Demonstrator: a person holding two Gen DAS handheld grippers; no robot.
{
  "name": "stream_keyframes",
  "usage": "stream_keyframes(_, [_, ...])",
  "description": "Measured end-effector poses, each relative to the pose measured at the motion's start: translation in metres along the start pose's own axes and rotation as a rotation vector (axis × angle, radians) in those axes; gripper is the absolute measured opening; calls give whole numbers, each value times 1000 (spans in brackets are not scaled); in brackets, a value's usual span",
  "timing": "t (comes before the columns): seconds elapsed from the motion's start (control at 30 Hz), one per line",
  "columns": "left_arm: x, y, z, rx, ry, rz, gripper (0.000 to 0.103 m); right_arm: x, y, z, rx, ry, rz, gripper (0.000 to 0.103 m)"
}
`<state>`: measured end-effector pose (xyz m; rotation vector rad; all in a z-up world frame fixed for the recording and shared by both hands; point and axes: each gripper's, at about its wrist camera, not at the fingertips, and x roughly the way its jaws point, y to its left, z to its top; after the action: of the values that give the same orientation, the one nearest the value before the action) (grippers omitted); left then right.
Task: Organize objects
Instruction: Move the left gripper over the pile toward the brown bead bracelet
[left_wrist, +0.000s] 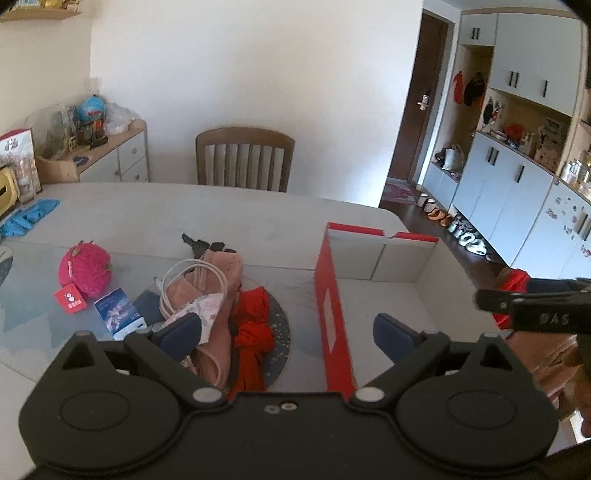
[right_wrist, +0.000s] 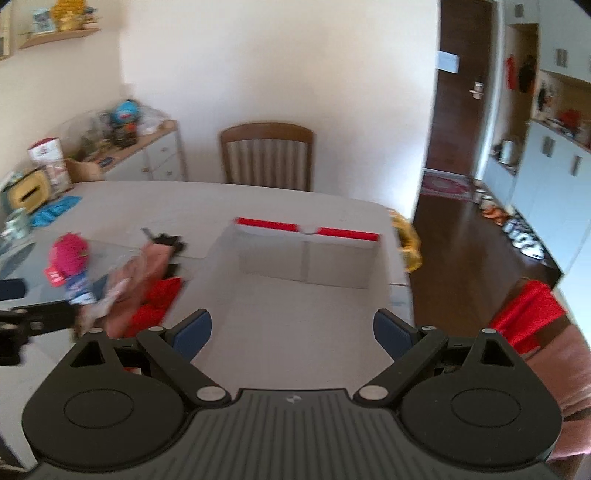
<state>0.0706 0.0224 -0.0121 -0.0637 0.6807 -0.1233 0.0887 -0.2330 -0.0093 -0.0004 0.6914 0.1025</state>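
white walls and a wooden chair (left_wrist: 245, 157) stood behind the pale table (left_wrist: 258, 218). on the table sat an open red box (left_wrist: 334, 306), empty inside as far as could be seen, and beside it a pile of things.

the left gripper (left_wrist: 288, 330) had its fingers wide apart with nothing between them. the pile lay just ahead of its left finger: a pink bag (left_wrist: 207, 291) with a white cord, a red cloth (left_wrist: 253, 328) just to the right of the bag, and a pink fuzzy toy (left_wrist: 85, 271) farther out to the left. the box wall stood ahead of its right finger. the bag's long side ran away from the fingers, toward the chair.

the right gripper (right_wrist: 291, 328) also had its fingers wide apart and held nothing. the box floor lay straight ahead of it, and the pile was off to its left. so the left one looked nearer to the pile.

the right view was blurry, so the pile was hard to make out there. the bag hid part of a small dark thing behind it.
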Motion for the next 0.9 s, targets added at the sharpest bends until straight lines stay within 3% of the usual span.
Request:
stream_keyframes(0.33, [34,33,0,-10,48,64,90,33,-45,-5,94,90,-90,95])
stream_keyframes(0.5, [56,61,-6,-29,99,94,83,48,-50,-8,83,130,-113,95])
stream_keyframes(0.73, [84,90,-26,-29,178,153,81,68,-56,-12,90,196,-138,95])
stream_keyframes(0.9, [92,103,-33,-56,195,149,76,79,-61,-15,99,225,-152,91])
